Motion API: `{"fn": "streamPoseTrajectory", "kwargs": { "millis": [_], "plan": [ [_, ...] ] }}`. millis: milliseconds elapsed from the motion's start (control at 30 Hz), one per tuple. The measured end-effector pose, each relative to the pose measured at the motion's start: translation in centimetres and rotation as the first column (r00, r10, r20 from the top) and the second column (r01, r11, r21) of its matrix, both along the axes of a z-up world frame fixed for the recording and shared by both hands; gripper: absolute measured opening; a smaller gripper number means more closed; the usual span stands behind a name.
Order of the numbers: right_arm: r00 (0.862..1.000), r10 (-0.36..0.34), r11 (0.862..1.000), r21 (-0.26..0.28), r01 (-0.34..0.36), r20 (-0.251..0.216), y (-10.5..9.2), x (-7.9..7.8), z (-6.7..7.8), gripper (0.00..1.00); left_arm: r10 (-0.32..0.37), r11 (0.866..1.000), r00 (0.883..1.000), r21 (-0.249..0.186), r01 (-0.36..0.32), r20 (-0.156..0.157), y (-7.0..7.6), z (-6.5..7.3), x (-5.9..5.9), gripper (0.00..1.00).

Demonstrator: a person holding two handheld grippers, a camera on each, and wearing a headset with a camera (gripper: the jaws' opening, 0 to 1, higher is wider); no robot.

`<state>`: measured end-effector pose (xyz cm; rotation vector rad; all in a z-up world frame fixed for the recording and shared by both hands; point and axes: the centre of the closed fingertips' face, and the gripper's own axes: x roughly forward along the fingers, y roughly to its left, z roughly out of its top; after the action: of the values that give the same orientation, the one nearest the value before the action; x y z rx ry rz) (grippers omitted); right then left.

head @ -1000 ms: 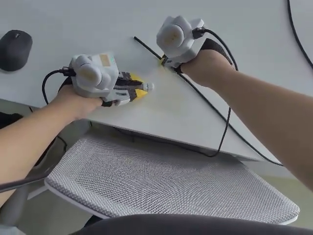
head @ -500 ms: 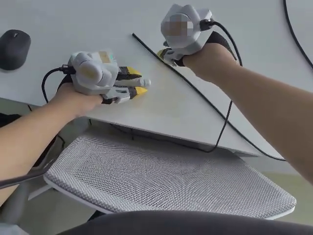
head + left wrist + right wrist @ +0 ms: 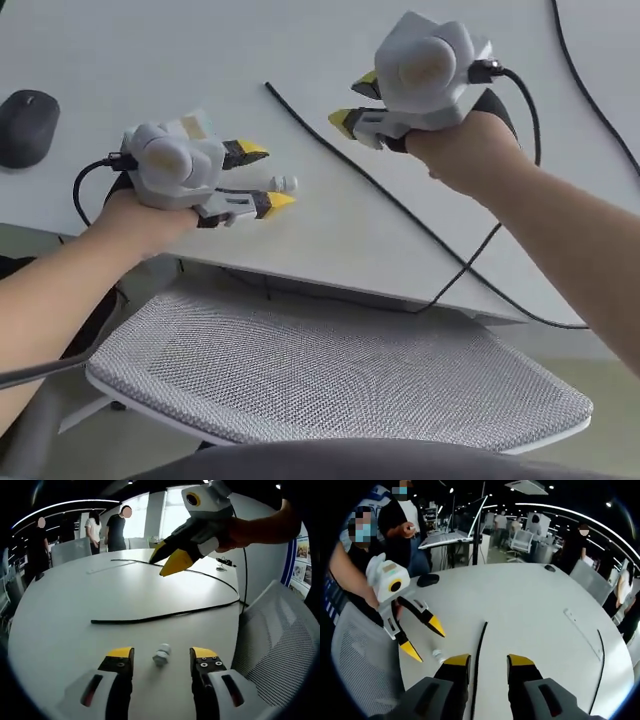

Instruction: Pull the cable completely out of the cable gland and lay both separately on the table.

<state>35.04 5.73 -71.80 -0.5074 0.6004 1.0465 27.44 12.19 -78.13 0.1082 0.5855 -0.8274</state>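
Observation:
The small white cable gland [image 3: 283, 184] lies on the white table [image 3: 150, 60], just beyond my left gripper [image 3: 258, 176], which is open. In the left gripper view the cable gland [image 3: 161, 654] rests between the yellow-tipped jaws of the left gripper [image 3: 162, 653] without touching them. The black cable [image 3: 340, 160] lies loose on the table, free of the gland. My right gripper [image 3: 356, 100] is open and raised above the cable; in the right gripper view the cable [image 3: 479, 655] runs between the spread jaws of the right gripper [image 3: 487, 661], and the gland [image 3: 437, 654] lies to the left.
A dark mouse [image 3: 28, 112] sits at the table's left. Another black cable [image 3: 585, 80] crosses the far right. A grey mesh chair seat [image 3: 320, 370] stands below the table's near edge. People stand in the background of both gripper views.
Both grippers have opened. The left one let go of the gland, which now lies on the table; the right one let go of the cable and rose up and to the right.

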Motion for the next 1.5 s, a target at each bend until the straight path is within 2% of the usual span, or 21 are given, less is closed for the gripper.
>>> {"fn": "streamPoseTrajectory", "kwargs": {
  "millis": [133, 200, 267, 400, 500, 567, 633, 733, 1000, 1067, 1233, 1400, 1500],
  "plan": [
    [1.0, -0.025, 0.994, 0.108, 0.025, -0.001, -1.6, -0.7, 2.4, 0.29, 0.037, 0.999, 0.999, -0.01, -0.037, -0.008, 0.7, 0.8, -0.3, 0.51],
    [0.999, -0.037, 0.991, 0.126, 0.037, 0.004, -2.8, -1.0, 3.4, 0.32, 0.061, 0.998, 0.998, -0.022, -0.061, -0.01, 1.1, 1.4, -0.5, 0.54],
    [0.999, -0.044, 0.984, 0.175, 0.042, 0.005, -3.6, -1.6, 4.5, 0.33, 0.071, 0.997, 0.997, -0.024, -0.071, -0.013, 1.5, 1.9, -0.8, 0.55],
    [0.997, -0.071, 0.973, 0.222, 0.071, -0.006, -6.1, -2.7, 5.7, 0.36, 0.102, 0.994, 0.995, -0.046, -0.103, -0.02, 2.1, 3.3, -1.4, 0.59],
    [0.993, -0.114, 0.955, 0.272, 0.119, -0.034, -7.9, -3.3, 6.5, 0.39, 0.131, 0.989, 0.991, -0.068, -0.132, -0.02, 2.6, 4.2, -1.5, 0.62],
    [0.991, -0.127, 0.95, 0.284, 0.132, -0.038, -9.0, -3.7, 6.7, 0.41, 0.143, 0.986, 0.989, -0.079, -0.144, -0.024, 2.8, 4.8, -1.8, 0.64],
    [0.99, -0.138, 0.946, 0.292, 0.143, -0.039, -10.4, -4.5, 6.7, 0.45, 0.155, 0.984, 0.987, -0.088, -0.157, -0.032, 3.2, 5.3, -2.2, 0.65],
    [0.984, -0.163, 0.926, 0.332, 0.176, -0.067, -12.3, -5.8, 6.9, 0.49, 0.182, 0.977, 0.983, -0.105, -0.185, -0.035, 3.7, 6.1, -2.7, 0.68],
    [0.977, -0.179, 0.91, 0.357, 0.21, -0.118, -15.2, -9.5, 5.8, 0.6, 0.209, 0.97, 0.977, -0.12, -0.213, -0.043, 5.1, 7.6, -3.8, 0.78],
    [0.974, -0.183, 0.91, 0.352, 0.22, -0.137, -15.8, -10.2, 5.2, 0.62, 0.211, 0.97, 0.977, -0.115, -0.215, -0.044, 5.3, 7.7, -4.2, 0.79],
    [0.976, -0.169, 0.915, 0.346, 0.207, -0.136, -16.5, -11.4, 3.9, 0.67, 0.208, 0.973, 0.977, -0.096, -0.212, -0.051, 5.6, 7.5, -5.5, 0.85],
    [0.973, -0.169, 0.91, 0.353, 0.216, -0.16, -16.3, -12.4, 3.5, 0.75, 0.203, 0.975, 0.978, -0.079, -0.206, -0.049, 5.6, 7.4, -6.3, 0.89],
    [0.974, -0.155, 0.92, 0.335, 0.203, -0.163, -16.2, -13.2, 2.9, 0.79, 0.187, 0.98, 0.981, -0.053, -0.189, -0.045, 5.5, 7.1, -6.8, 0.93]
  ]
}}
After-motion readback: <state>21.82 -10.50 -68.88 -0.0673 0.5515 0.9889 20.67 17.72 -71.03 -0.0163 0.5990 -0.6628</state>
